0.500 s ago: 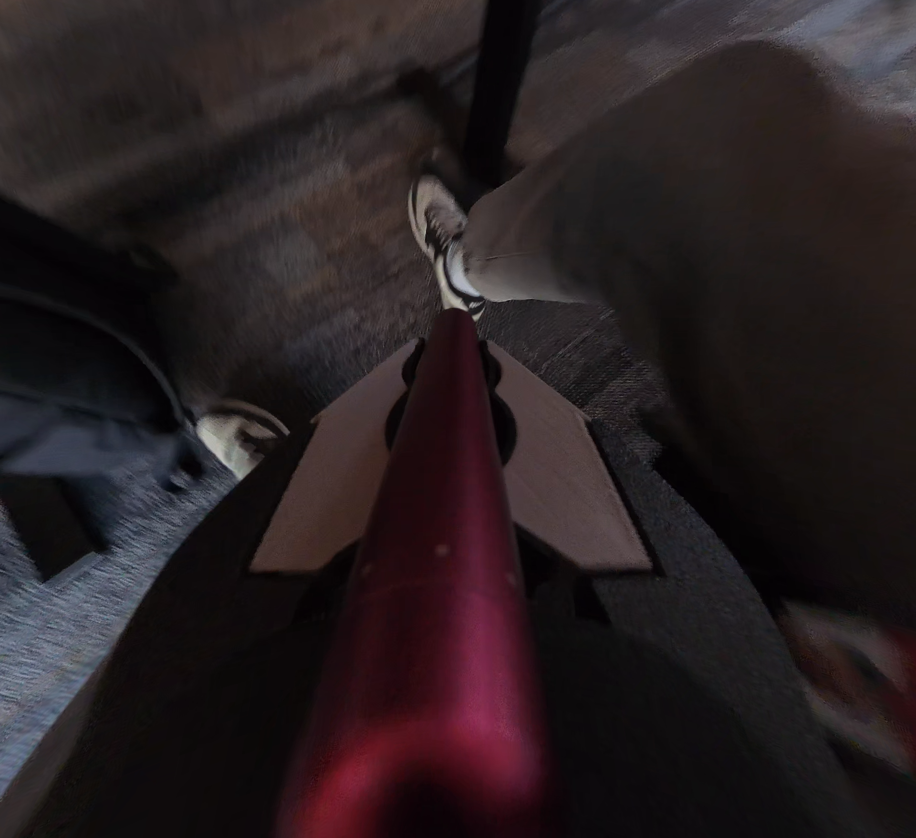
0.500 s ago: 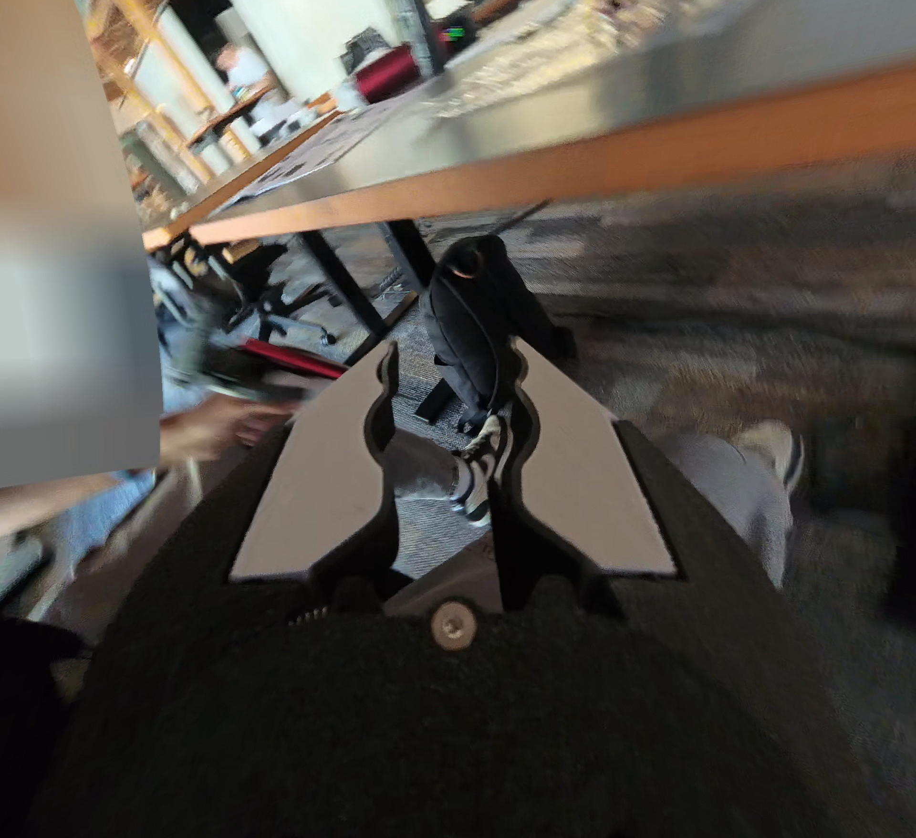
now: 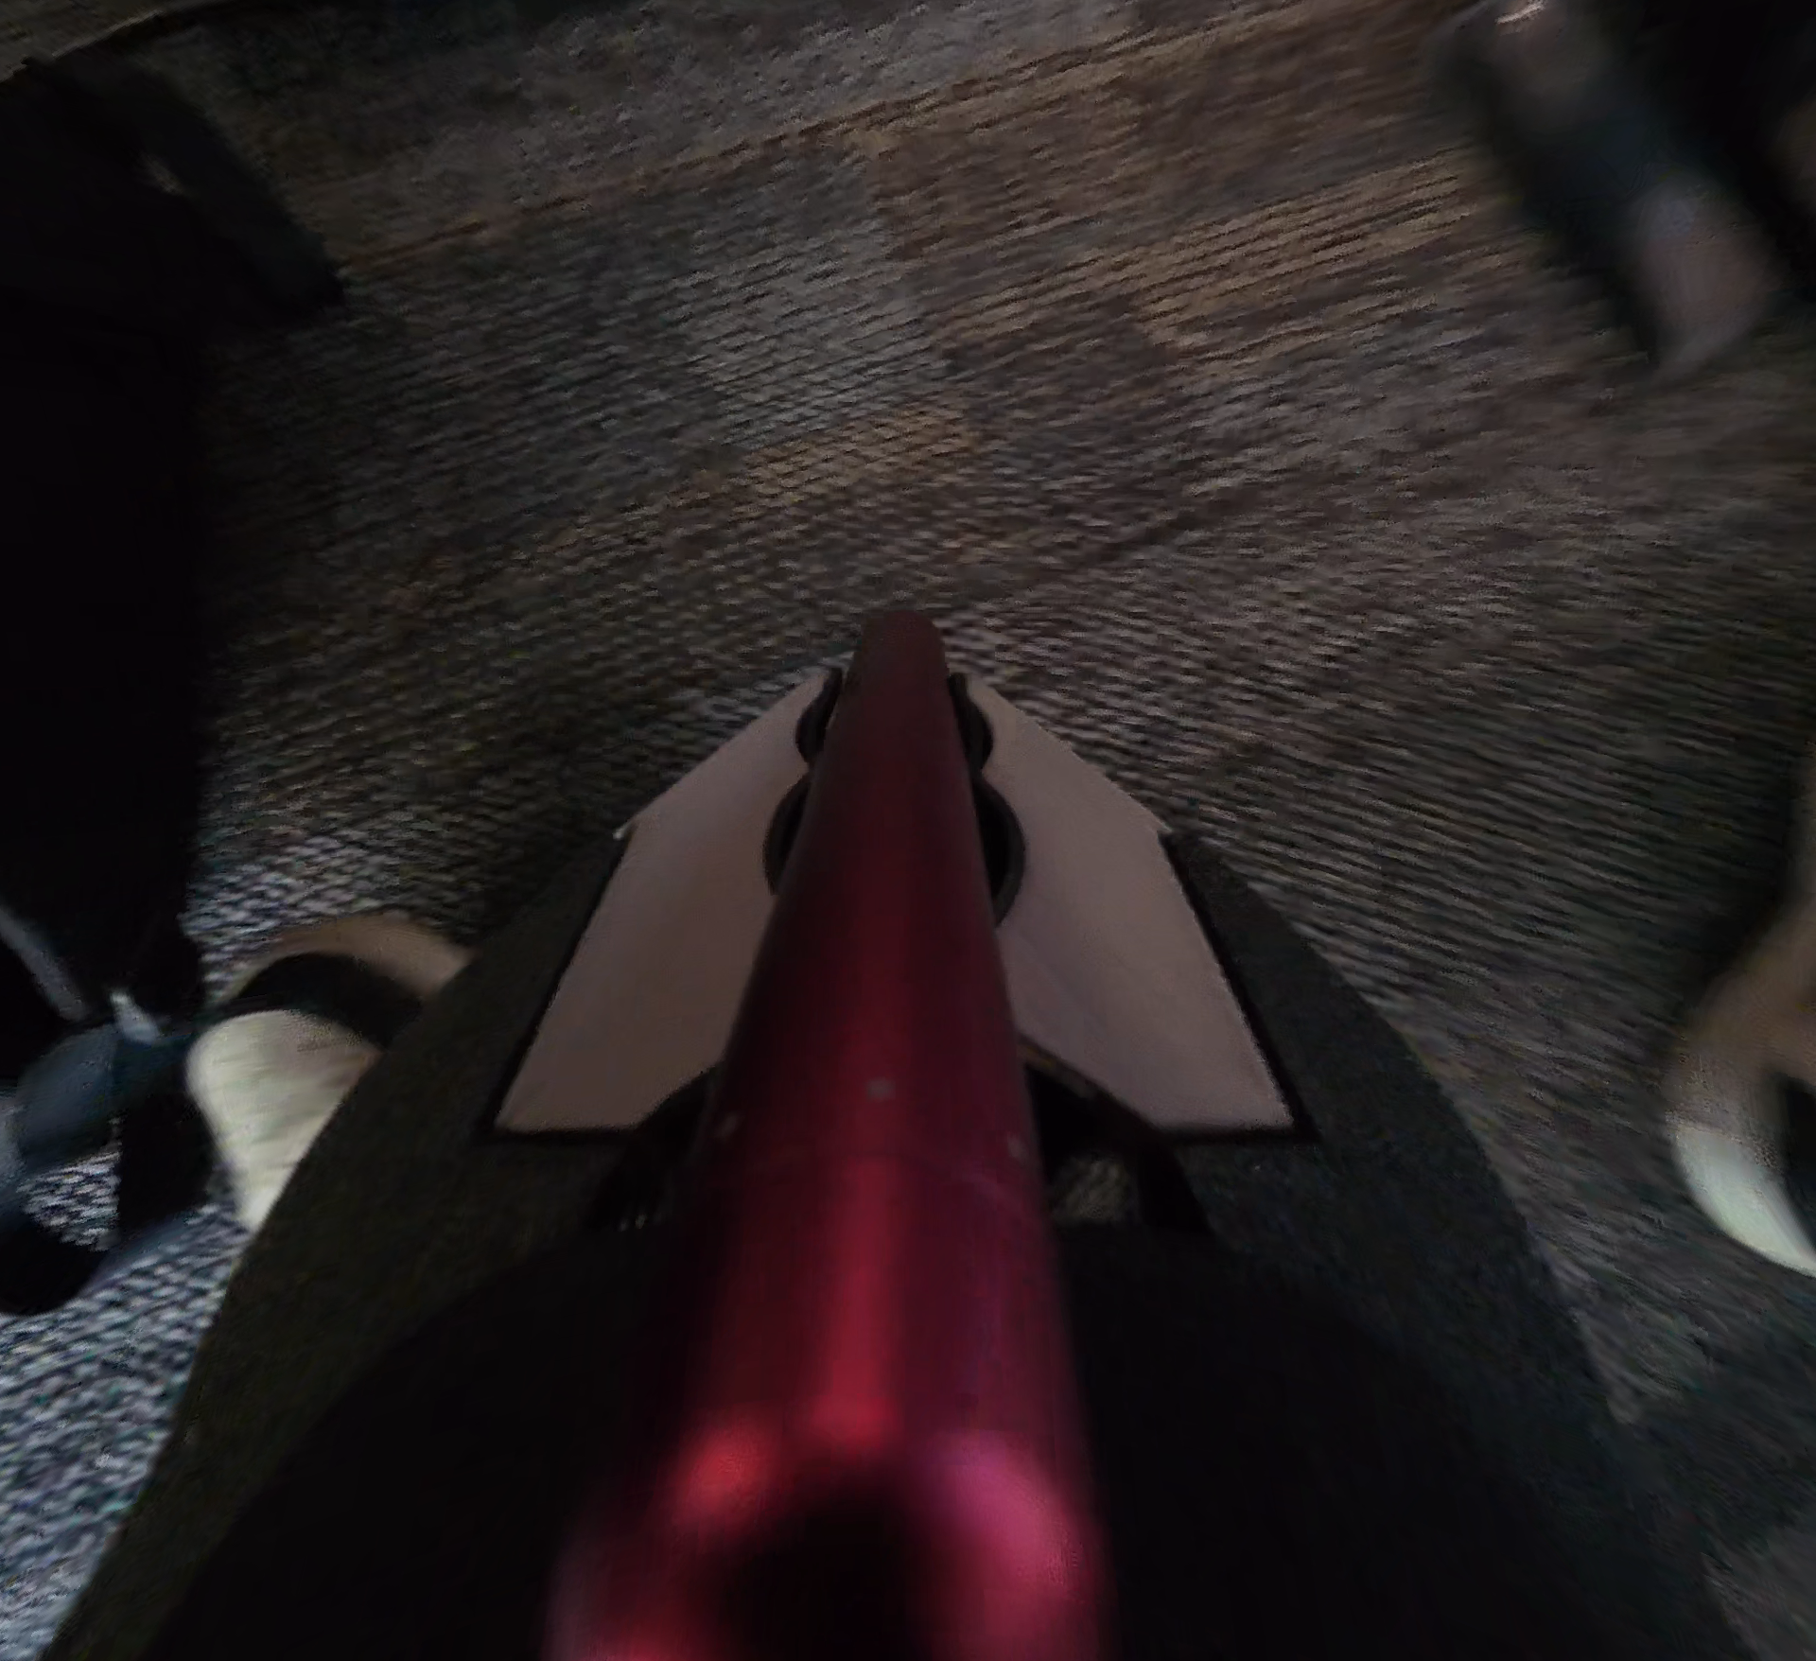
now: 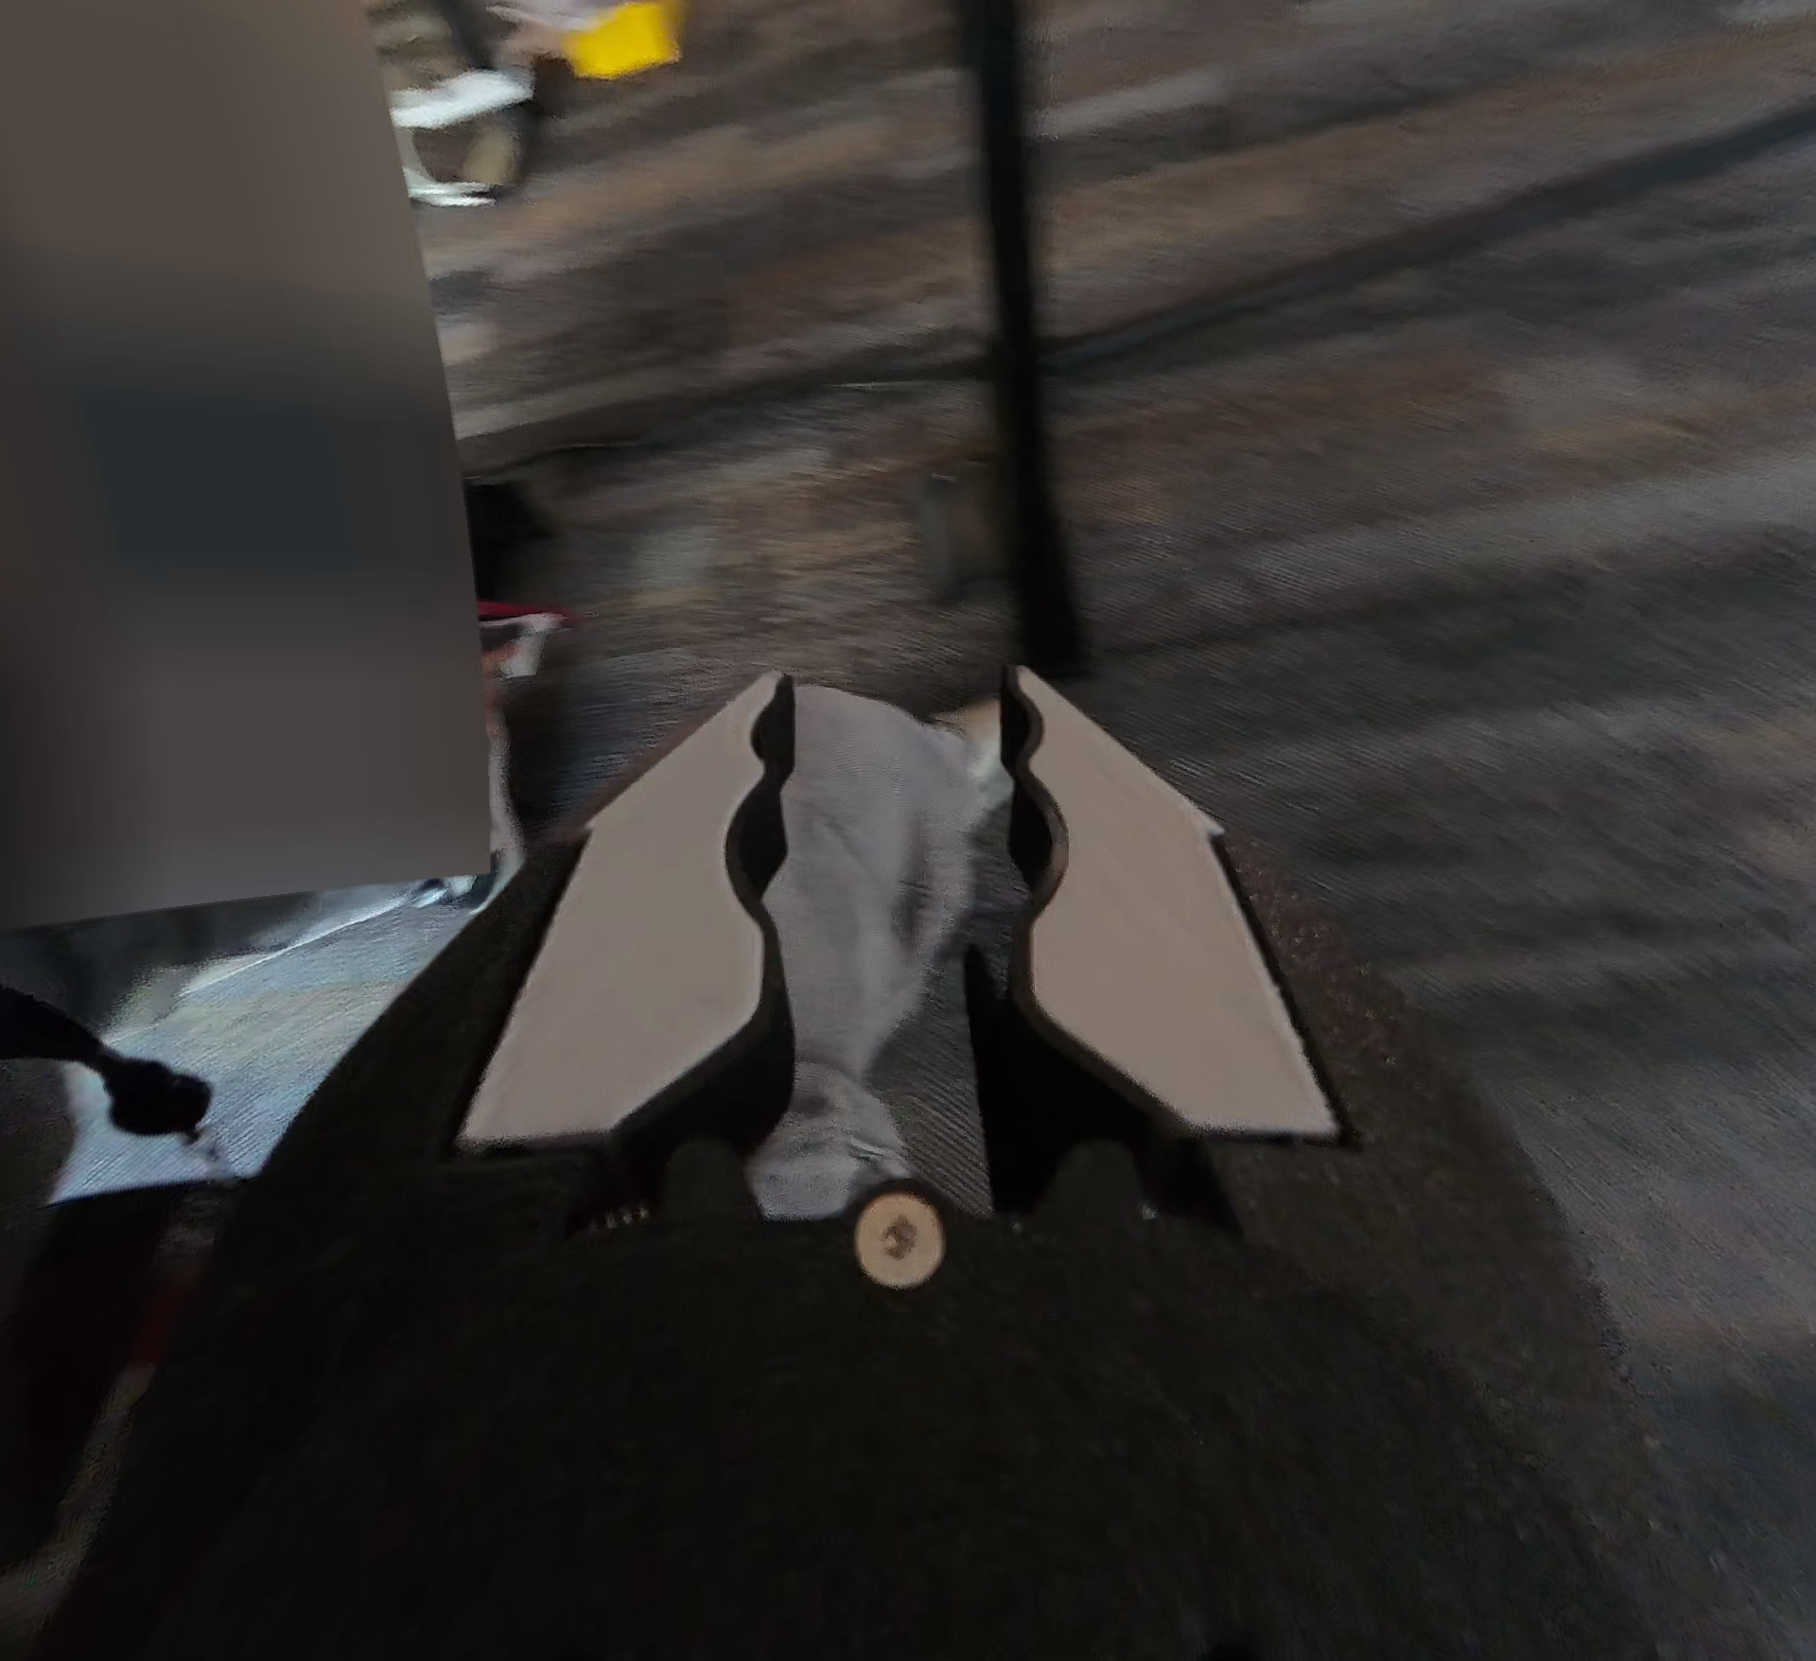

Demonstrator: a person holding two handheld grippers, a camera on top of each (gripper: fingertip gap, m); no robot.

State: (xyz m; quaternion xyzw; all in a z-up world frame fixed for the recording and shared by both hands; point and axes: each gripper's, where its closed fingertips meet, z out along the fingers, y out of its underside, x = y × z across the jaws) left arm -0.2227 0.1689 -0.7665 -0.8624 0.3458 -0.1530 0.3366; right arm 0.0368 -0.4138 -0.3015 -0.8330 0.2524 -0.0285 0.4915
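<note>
Compared with half a second ago, both cameras now look down at the floor: the grey trouser leg that filled the right of the left wrist view is gone from it, and the long table and the room behind it are gone from the right wrist view. The left gripper (image 3: 894, 680) is closed on a dark red metal tube (image 3: 884, 975), which runs up the middle of the frame from the bottom edge and ends just past the fingertips; its pale fingers (image 3: 649, 955) press on both sides of it. Under it lies a grey and brown carpet (image 3: 983, 287), blurred. A light shoe (image 3: 285, 1054) shows at the lower left, beside a black bag (image 3: 88, 582) at the left edge, and another pale shoe toe (image 3: 1749, 1172) at the right edge. The right gripper (image 4: 896, 690) stands open with a wide gap and holds nothing; through the gap I see a grey trouser leg (image 4: 875, 877) below it, not touched. A black table leg (image 4: 1012, 287) stands upright above the fingertips. A yellow box (image 4: 629, 37) is at the upper left, too blurred for detail. I find no brand, label or writing that can be read in either view.
</note>
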